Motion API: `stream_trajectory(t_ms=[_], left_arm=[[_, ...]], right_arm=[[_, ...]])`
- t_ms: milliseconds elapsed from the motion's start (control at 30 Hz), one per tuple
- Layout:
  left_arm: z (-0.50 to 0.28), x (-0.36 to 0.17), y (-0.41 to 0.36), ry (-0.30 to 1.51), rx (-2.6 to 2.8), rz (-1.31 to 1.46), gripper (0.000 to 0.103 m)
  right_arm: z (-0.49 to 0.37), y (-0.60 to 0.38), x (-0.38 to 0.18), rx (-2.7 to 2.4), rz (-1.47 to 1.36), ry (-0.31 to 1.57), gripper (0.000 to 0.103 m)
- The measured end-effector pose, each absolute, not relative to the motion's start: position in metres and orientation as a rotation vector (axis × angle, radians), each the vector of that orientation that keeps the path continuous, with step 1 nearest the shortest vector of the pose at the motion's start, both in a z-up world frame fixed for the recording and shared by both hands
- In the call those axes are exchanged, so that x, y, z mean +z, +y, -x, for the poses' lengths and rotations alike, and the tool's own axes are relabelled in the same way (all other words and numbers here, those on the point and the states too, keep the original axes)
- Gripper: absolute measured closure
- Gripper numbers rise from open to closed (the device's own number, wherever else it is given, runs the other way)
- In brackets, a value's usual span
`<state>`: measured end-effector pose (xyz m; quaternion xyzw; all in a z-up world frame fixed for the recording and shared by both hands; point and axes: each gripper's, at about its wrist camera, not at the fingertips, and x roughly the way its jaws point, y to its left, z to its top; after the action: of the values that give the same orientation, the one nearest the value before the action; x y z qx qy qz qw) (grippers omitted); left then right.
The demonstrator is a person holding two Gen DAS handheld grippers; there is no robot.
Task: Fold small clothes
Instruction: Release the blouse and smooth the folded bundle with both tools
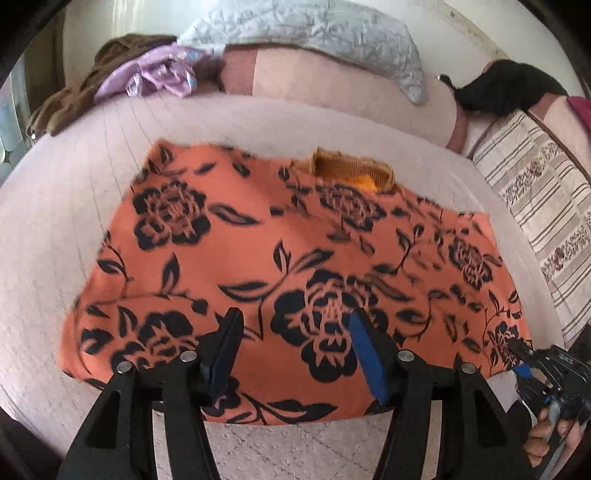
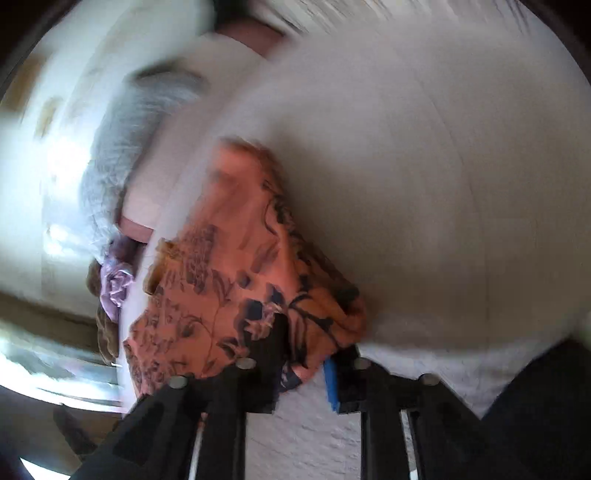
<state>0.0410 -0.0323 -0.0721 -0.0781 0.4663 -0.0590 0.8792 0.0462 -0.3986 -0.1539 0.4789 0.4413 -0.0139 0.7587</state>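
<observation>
An orange garment with a black flower print (image 1: 288, 266) lies spread on the pale bed cover (image 1: 55, 240), its mustard waistband (image 1: 351, 171) at the far edge. My left gripper (image 1: 295, 325) hangs open just above the garment's near part, holding nothing. My right gripper (image 1: 517, 349) shows at the garment's near right corner in the left wrist view. In the blurred right wrist view the garment's corner (image 2: 258, 277) lies between the fingers of my right gripper (image 2: 306, 354), and the jaws stand apart around the cloth.
A pile of brown and lilac clothes (image 1: 122, 81) lies at the far left. A pink pillow (image 1: 332, 81) under a grey quilted cover (image 1: 314, 33) lies behind. A striped patterned blanket (image 1: 535, 192) and a black item (image 1: 509, 85) lie on the right.
</observation>
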Motion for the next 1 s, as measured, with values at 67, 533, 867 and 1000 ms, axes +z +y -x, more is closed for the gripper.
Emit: stream_trajectory(t_ms=[67,533,867,1000], left_arm=[[-0.044,-0.075,-0.031,0.967,-0.122,0.160,0.041],[-0.048,-0.101,-0.047,1.003,-0.110,0.005,0.041],[-0.042,-0.101,-0.043,0.986,-0.131,0.011,0.040],[-0.042,-0.103,-0.044,0.972,-0.137,0.002,0.039]], right_arm=[[-0.038,-0.410,-0.152,0.010,-1.079,0.930,0.070],[-0.144,-0.447,-0.112,0.234,-0.866,0.970,0.038],[-0.255,-0.424,-0.142,0.272,-0.717,1.135,0.088],[-0.249,-0.414,-0.119,0.178,-0.591,1.085,0.089]])
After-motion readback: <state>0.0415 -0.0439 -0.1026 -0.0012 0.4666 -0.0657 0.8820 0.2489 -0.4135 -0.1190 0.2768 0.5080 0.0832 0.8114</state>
